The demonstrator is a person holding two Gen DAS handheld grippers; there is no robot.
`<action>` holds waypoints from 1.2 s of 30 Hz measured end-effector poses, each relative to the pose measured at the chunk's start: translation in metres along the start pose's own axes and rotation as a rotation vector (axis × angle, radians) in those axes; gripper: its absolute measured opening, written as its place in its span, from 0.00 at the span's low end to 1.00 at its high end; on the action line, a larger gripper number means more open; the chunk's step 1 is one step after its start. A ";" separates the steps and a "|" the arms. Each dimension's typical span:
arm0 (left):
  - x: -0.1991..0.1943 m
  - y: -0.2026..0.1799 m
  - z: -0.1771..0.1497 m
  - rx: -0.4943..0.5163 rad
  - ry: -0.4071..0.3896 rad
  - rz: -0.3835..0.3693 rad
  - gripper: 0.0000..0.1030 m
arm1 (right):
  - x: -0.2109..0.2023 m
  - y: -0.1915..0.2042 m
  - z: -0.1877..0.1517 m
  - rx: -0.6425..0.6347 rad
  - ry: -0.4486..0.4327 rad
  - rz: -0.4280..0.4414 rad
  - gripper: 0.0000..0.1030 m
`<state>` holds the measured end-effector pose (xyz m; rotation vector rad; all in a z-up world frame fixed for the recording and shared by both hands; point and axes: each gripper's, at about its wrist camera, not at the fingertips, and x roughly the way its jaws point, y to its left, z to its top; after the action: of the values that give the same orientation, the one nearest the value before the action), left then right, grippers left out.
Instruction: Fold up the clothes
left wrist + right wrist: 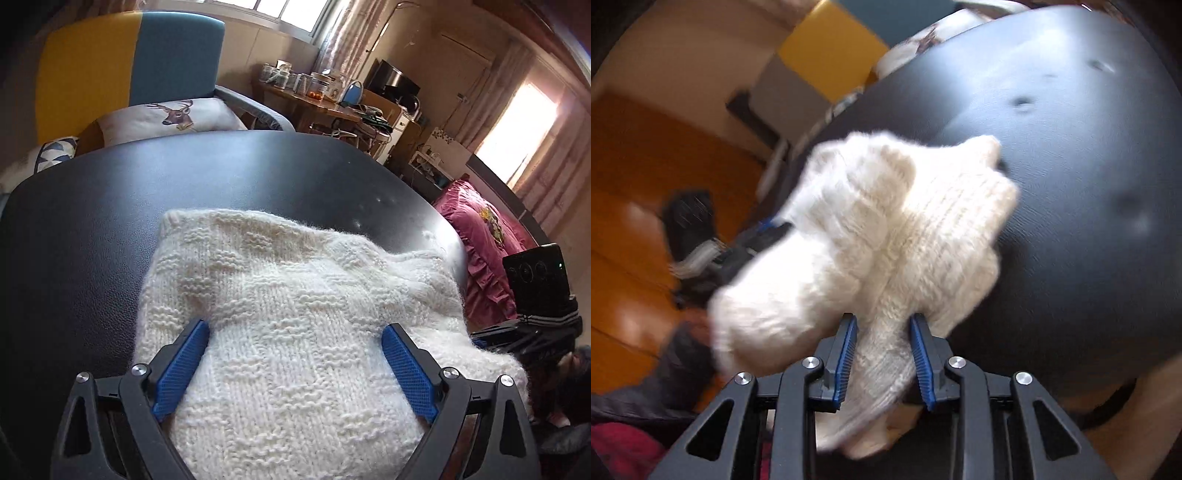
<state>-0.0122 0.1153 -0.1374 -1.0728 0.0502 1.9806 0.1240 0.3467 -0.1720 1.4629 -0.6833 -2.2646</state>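
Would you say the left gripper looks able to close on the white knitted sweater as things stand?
Probably yes: the left gripper is wide open right over the white knitted sweater on the black table, nothing between.

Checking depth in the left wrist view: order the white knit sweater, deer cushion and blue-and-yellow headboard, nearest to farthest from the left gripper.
1. White knit sweater, between the left gripper's fingers.
2. Deer cushion, beyond the black table, upper left.
3. Blue-and-yellow headboard, behind the cushion.

A dark leather-textured tabletop [258, 177], a white knitted sweater [280, 295] spread across its near side.
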 end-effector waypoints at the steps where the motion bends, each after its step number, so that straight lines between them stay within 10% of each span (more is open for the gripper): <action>1: -0.001 0.003 -0.001 -0.028 -0.013 0.028 0.92 | 0.007 0.004 0.011 -0.050 -0.001 -0.033 0.25; 8: -0.004 0.031 0.020 -0.283 -0.026 0.056 0.95 | 0.024 -0.038 0.090 0.050 0.000 0.020 0.25; 16: -0.045 0.030 0.008 -0.275 -0.103 -0.028 0.95 | -0.021 -0.078 0.088 0.331 -0.037 0.497 0.32; 26: -0.061 0.002 -0.024 -0.164 -0.162 -0.090 0.95 | 0.069 -0.048 0.129 0.396 0.076 0.401 0.35; 32: -0.068 -0.019 -0.029 -0.087 -0.156 -0.230 0.95 | 0.074 -0.008 0.140 0.125 0.102 0.212 0.32; 36: -0.054 -0.035 -0.028 0.015 -0.069 -0.282 0.95 | 0.041 0.039 0.148 -0.029 0.023 0.137 0.13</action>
<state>0.0449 0.0899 -0.1057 -0.9453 -0.1177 1.7580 -0.0267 0.3222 -0.1284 1.3828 -0.7185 -2.1421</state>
